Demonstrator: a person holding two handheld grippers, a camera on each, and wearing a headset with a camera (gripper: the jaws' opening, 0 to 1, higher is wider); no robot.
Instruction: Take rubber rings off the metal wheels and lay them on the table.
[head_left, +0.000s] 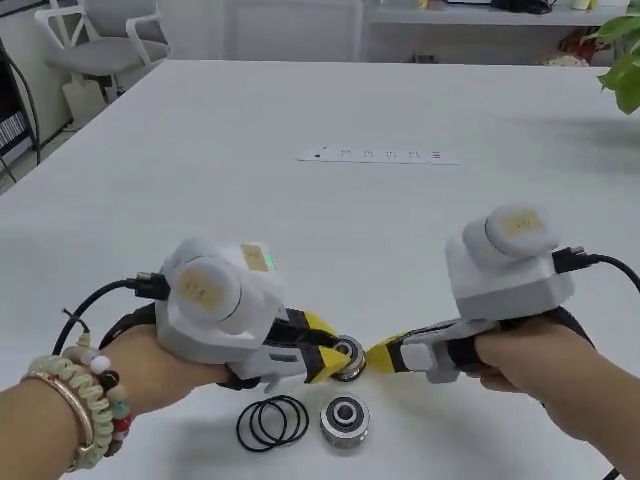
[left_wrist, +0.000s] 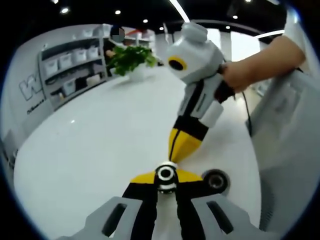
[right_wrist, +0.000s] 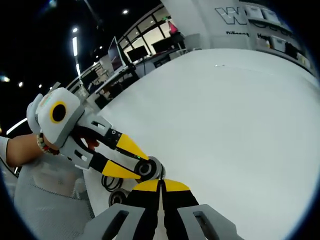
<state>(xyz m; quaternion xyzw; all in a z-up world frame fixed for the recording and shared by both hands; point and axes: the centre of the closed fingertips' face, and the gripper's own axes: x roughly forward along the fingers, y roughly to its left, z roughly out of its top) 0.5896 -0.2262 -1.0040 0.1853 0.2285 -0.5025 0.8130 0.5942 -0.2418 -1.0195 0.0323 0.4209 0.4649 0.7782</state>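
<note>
**Wheel gripped from 2 sides**

The left gripper (head_left: 336, 360) has its jaws clamped on 1 metal wheel (head_left: 349, 356), held low over the white bench (head_left: 350, 220). The right gripper (head_left: 378, 355) meets it from the opposite side, jaws pressed together, tips at the wheel's rim. Black rubber rings (head_left: 272, 422) lie overlapped on the bench, just beside a 2nd wheel (head_left: 345, 420).
</note>
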